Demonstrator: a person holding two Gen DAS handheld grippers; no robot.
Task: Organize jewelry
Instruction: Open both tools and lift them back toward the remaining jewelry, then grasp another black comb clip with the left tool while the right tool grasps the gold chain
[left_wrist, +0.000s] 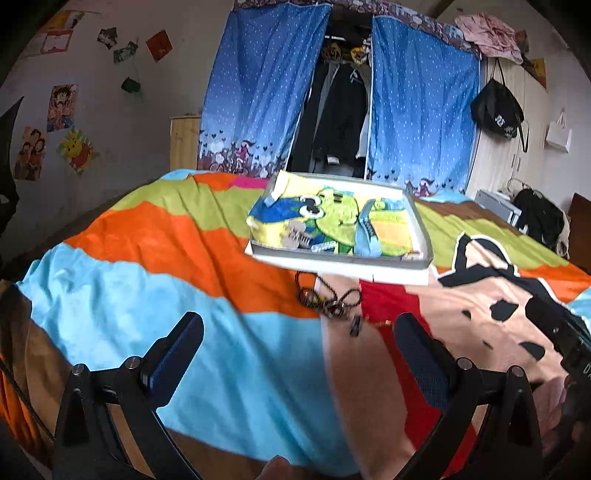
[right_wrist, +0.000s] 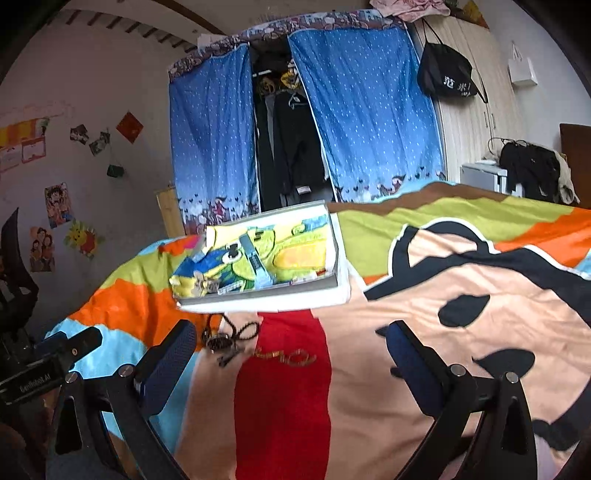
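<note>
A shallow grey-rimmed box (left_wrist: 421, 229) lined with a cartoon cloth sits on the bed; it also shows in the right wrist view (right_wrist: 258, 286). Inside lie a blue watch strap (left_wrist: 367, 232) and a small metal piece (left_wrist: 295, 234). In front of the box a dark beaded necklace with a pendant (left_wrist: 332, 301) lies on the blanket, also seen in the right wrist view (right_wrist: 229, 338). A gold chain (right_wrist: 291, 356) lies on the red patch beside it. My left gripper (left_wrist: 299, 332) is open and empty, short of the necklace. My right gripper (right_wrist: 291, 343) is open and empty, over the gold chain.
The colourful cartoon blanket (left_wrist: 184, 295) covers the whole bed. A blue curtained wardrobe (left_wrist: 266, 92) stands behind it. A black bag (left_wrist: 496, 109) hangs on the right. The left gripper's body shows in the right wrist view (right_wrist: 48, 358).
</note>
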